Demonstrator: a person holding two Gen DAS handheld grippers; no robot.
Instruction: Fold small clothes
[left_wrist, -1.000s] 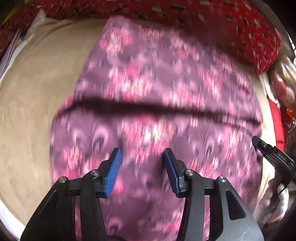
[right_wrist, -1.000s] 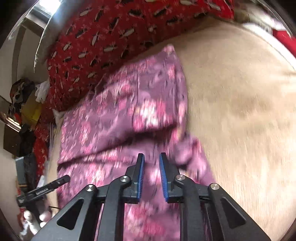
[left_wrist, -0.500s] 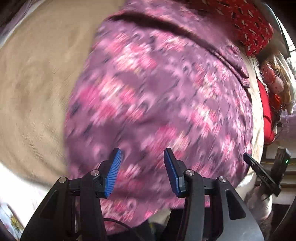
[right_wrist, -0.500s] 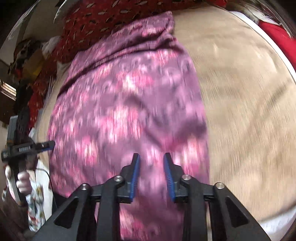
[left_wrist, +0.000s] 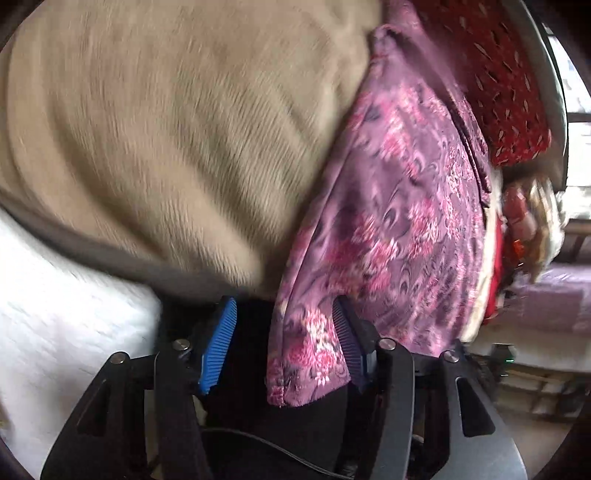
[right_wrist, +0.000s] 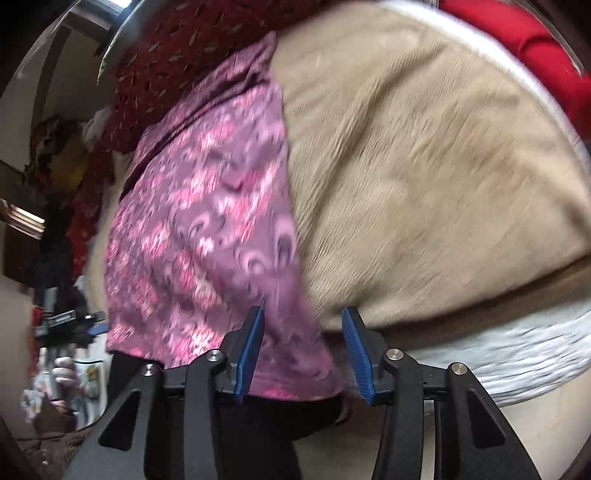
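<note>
Since the tan blanket (right_wrist: 424, 177) slopes off the bed edge, the purple floral garment (right_wrist: 207, 229) overhanging it may slide; left gripper (left_wrist: 284, 343) and right gripper (right_wrist: 301, 350) opening, released, cloth loose between jaws.

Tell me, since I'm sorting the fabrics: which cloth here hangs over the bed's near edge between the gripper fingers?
The purple floral cloth. Its near hem droops past the edge, unlike the tan blanket lying flat beneath it or the red patterned cloth at the far end.
</note>
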